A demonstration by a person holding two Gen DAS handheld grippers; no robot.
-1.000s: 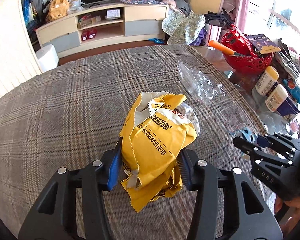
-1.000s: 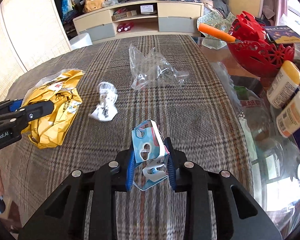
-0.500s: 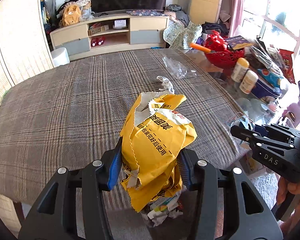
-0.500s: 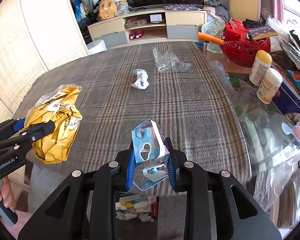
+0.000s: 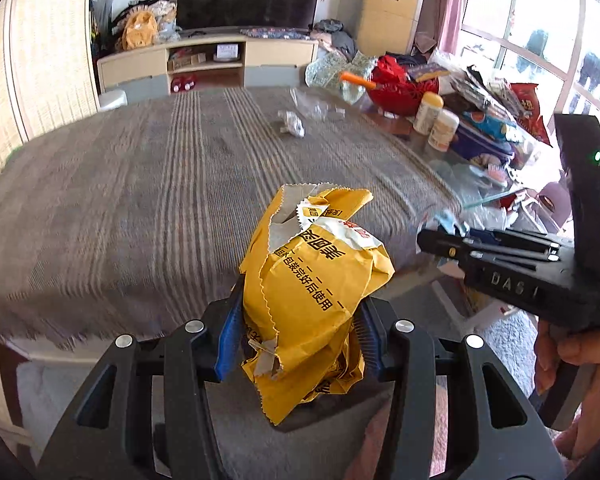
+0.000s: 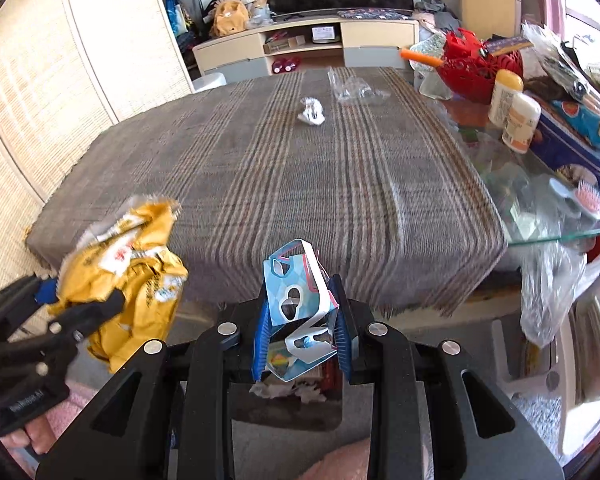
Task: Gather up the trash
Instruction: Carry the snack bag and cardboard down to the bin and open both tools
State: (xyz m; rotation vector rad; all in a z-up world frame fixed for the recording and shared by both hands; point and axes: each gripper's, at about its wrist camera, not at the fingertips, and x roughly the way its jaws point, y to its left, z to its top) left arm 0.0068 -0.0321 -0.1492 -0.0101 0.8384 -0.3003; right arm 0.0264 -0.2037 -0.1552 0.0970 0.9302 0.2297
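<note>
My left gripper (image 5: 300, 336) is shut on a crumpled yellow paper bag (image 5: 312, 288), held off the near edge of the table; the bag also shows in the right wrist view (image 6: 120, 264). My right gripper (image 6: 302, 338) is shut on a small blue and white cardboard piece (image 6: 296, 300), held over a dark bin (image 6: 296, 396) with trash in it on the floor. A white crumpled wrapper (image 6: 311, 111) and a clear plastic bag (image 6: 354, 88) lie on the far part of the plaid tablecloth (image 6: 300, 184).
A red basket (image 6: 476, 68), two white bottles (image 6: 516, 112) and snack packs crowd the glass table at the right. A clear bag (image 6: 552, 276) hangs off the glass edge. A TV cabinet (image 6: 308, 48) stands behind.
Both grippers have pulled back from the table with their loads and now hang beyond its near edge, above the floor and the bin.
</note>
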